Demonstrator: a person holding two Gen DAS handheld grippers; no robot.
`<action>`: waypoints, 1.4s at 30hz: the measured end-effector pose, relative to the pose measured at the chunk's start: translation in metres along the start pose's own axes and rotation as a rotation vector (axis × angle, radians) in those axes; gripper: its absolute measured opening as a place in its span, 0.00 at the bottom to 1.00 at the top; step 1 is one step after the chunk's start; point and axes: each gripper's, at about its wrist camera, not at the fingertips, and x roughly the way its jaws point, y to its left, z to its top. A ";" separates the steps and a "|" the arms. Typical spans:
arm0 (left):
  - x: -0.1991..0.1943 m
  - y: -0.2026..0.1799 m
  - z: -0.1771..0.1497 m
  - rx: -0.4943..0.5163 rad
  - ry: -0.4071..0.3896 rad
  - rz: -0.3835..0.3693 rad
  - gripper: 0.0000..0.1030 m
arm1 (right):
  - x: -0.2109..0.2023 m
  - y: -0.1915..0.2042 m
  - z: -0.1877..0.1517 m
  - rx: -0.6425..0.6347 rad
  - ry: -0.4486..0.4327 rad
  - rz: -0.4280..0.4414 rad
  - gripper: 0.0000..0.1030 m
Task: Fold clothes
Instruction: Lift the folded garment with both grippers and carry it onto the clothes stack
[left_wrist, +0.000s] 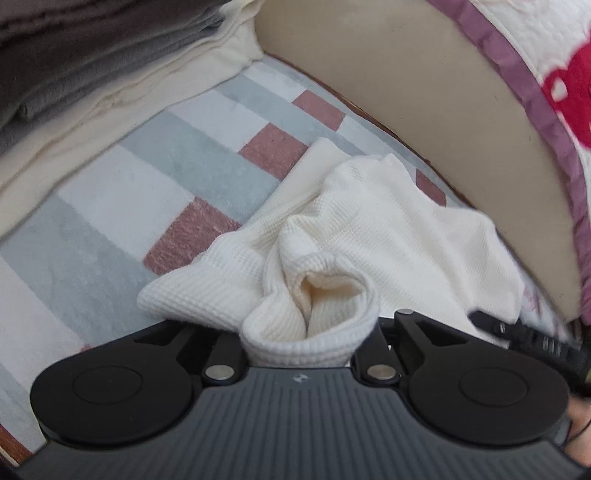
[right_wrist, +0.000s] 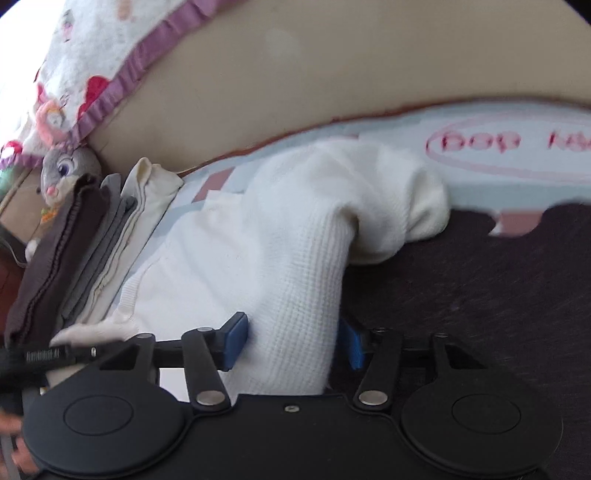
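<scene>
A cream waffle-knit garment (left_wrist: 369, 229) lies crumpled on the checked bed sheet (left_wrist: 110, 192). One ribbed end of it is bunched in my left gripper (left_wrist: 309, 334), whose fingertips are buried under the fabric; the jaws look closed on it. In the right wrist view, a thick fold of the same garment (right_wrist: 295, 229) runs between the blue pads (right_wrist: 236, 338) of my right gripper (right_wrist: 293, 343), which is shut on it. Each gripper shows at the edge of the other's view, close alongside.
A stack of folded clothes (right_wrist: 74, 251), brown, grey and cream, sits left of the garment. A dark garment (right_wrist: 480, 295) lies to the right. A plush rabbit (right_wrist: 62, 170), a quilt with purple trim (right_wrist: 122, 81) and a beige headboard (left_wrist: 406, 92) line the far side.
</scene>
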 end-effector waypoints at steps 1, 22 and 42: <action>0.000 -0.003 0.000 0.022 -0.008 0.007 0.11 | 0.001 0.000 0.001 0.018 -0.017 0.020 0.47; -0.213 -0.003 0.007 -0.046 -0.428 0.077 0.10 | -0.111 0.214 -0.010 -0.557 -0.276 0.140 0.26; -0.220 0.132 0.192 0.151 -0.367 0.614 0.10 | 0.062 0.408 0.116 -0.569 -0.194 0.526 0.48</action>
